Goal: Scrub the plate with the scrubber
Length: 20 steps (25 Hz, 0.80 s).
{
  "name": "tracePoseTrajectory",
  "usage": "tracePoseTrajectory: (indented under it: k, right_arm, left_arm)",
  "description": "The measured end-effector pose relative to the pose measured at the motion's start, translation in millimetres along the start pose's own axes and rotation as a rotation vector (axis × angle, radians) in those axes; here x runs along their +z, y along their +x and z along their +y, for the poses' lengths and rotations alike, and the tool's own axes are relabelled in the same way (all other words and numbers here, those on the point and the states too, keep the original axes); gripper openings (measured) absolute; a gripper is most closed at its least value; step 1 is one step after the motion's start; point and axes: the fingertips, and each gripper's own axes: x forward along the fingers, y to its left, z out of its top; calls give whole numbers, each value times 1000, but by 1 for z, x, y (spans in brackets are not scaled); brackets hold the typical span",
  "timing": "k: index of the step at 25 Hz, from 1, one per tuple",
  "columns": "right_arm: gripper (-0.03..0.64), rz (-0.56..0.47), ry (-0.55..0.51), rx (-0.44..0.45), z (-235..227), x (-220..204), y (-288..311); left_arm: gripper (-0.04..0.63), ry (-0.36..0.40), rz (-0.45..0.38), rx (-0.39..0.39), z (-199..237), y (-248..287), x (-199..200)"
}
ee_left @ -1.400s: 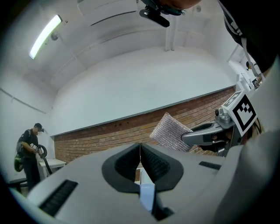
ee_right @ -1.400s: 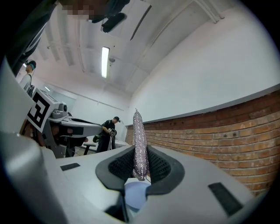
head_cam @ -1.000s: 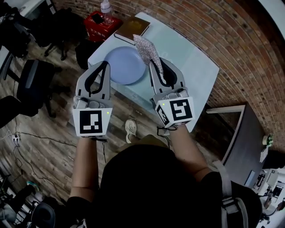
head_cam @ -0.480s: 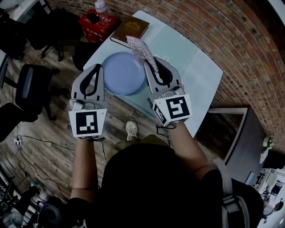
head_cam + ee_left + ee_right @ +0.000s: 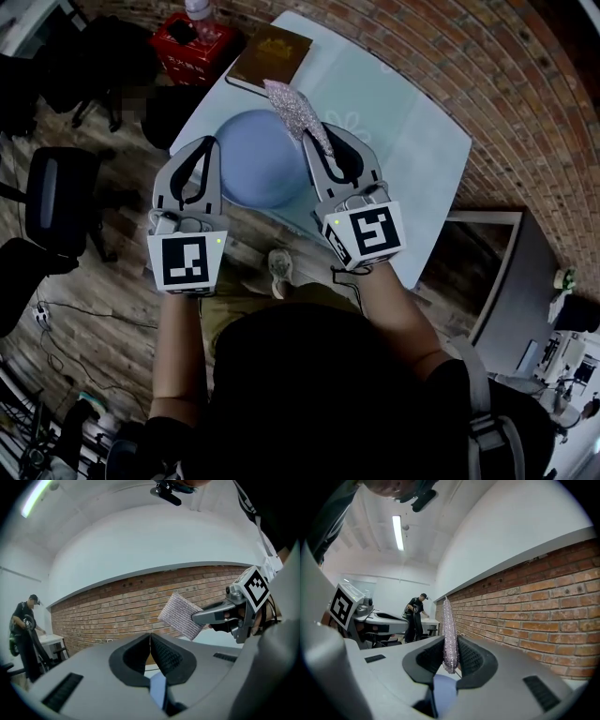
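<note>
A round pale-blue plate lies on the glass table, near its front left edge. My right gripper is shut on a silver mesh scrubber, which stands up out of the jaws above the plate's right rim. In the right gripper view the scrubber is edge-on between the pads. My left gripper hovers at the plate's left rim, shut, with nothing in it. From the left gripper view, the scrubber and the right gripper show at right, beyond the closed left gripper.
A brown book lies at the table's far left corner. A red box with a bottle stands beyond it. Black chairs stand on the wooden floor at left. A brick wall runs along the right. A person stands far off.
Both grippers have come a little forward over the plate's near edge, and the scrubber has gone with the right one. Neither gripper's jaws have changed.
</note>
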Motion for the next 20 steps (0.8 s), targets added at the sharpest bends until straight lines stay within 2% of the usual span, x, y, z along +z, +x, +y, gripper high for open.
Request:
tracePoseTrajectory:
  k: [4,7,12,15,20]
  right_arm:
    - [84,41,0,-89,-3,-18,29]
    - [84,91,15,-182,-8,-43,57]
    - [84,200,59,-310,-12,-92,90]
    - [84,255,59,-336,-5,-113,103]
    - [84,233,77,-371,-2,-118,125]
  left_arm:
    - [25,12,25,-118,18,35,-30]
    - [25,-49,23,-189,39,61,-57]
    - [25,-55,107,-355,53,100,-121]
    - [25,-90,133,-410,57,115,-145]
    - [25,-84,192,-473,57,132,-172]
